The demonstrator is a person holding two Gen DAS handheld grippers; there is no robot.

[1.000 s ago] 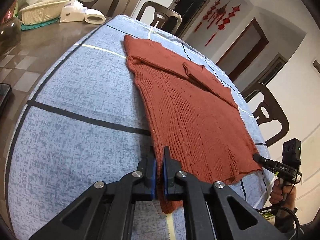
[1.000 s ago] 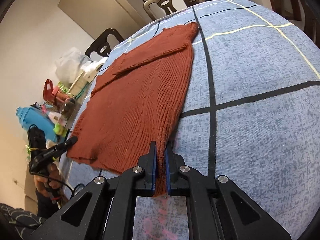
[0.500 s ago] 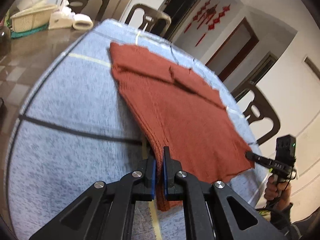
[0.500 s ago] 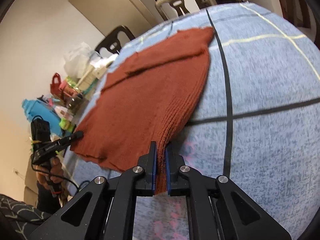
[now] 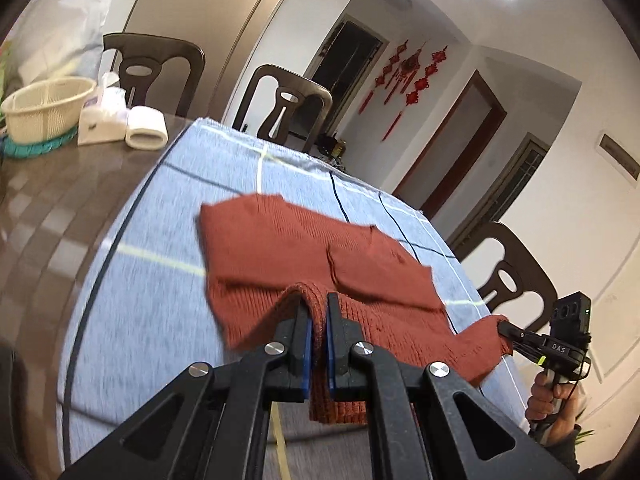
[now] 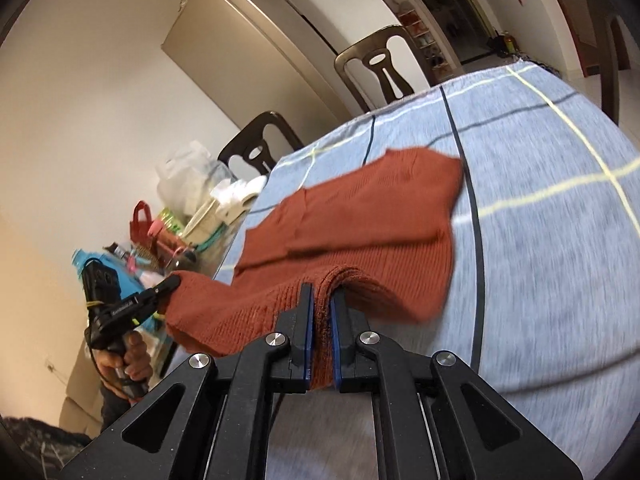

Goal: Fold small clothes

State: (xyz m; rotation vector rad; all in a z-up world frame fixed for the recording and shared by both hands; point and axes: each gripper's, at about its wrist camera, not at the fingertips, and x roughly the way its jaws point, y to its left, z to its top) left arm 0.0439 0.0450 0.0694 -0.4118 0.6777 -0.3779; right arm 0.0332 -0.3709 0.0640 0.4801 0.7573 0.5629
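A rust-red knit sweater (image 5: 304, 256) lies on a blue checked tablecloth (image 5: 160, 248), its near hem lifted off the cloth. My left gripper (image 5: 317, 308) is shut on one hem corner. My right gripper (image 6: 320, 300) is shut on the other hem corner of the sweater (image 6: 360, 216). Each gripper shows in the other's view: the right one (image 5: 504, 326) at the right edge, the left one (image 6: 174, 280) at the left. The raised hem hangs between them above the flat upper part with the folded-in sleeves.
A cream basket (image 5: 44, 110), a tissue box (image 5: 100, 120) and a white roll (image 5: 146, 132) stand on the bare brown table at far left. Dark chairs (image 5: 280, 104) ring the table. Bottles and bags (image 6: 160, 232) crowd the table's side.
Both grippers have lifted the sweater's hem off the cloth and carried it forward toward the collar end. The flat part looks shorter now.
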